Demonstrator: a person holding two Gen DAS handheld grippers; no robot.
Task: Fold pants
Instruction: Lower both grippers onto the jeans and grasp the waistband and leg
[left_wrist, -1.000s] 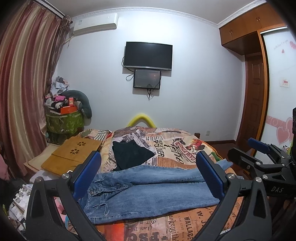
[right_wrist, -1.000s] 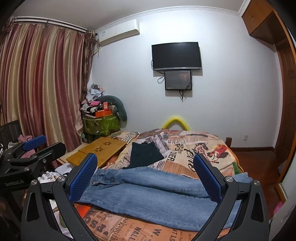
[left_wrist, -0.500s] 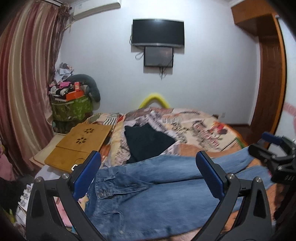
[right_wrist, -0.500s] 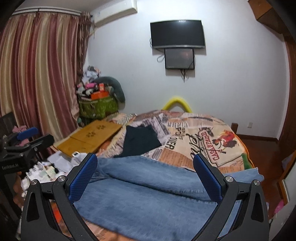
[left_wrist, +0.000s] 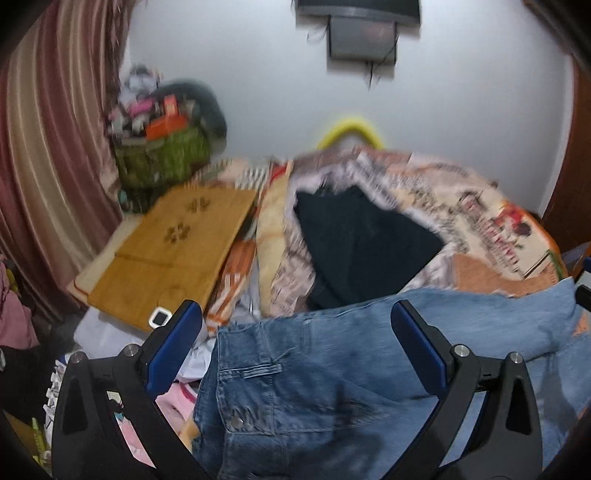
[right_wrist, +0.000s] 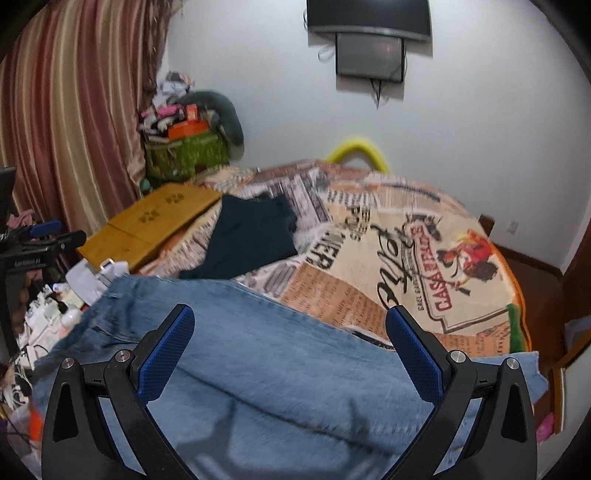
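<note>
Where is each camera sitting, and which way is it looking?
Left wrist: sits on the left gripper, looking down over the waistband end of the jeans on the bed; its open blue fingers show.
Right wrist: sits on the right gripper, looking over the jeans' legs; its open fingers show, with the other gripper at far left.
Shared: jeans, black garment, bed, wooden board.

Bed (right_wrist: 461, 302) filling the middle of the frame, covered by a newsprint-pattern blanket (right_wrist: 332, 295). Blue jeans (right_wrist: 277, 369) spread across the lower part, a dark folded garment (right_wrist: 251, 236) above them, left of centre.
</note>
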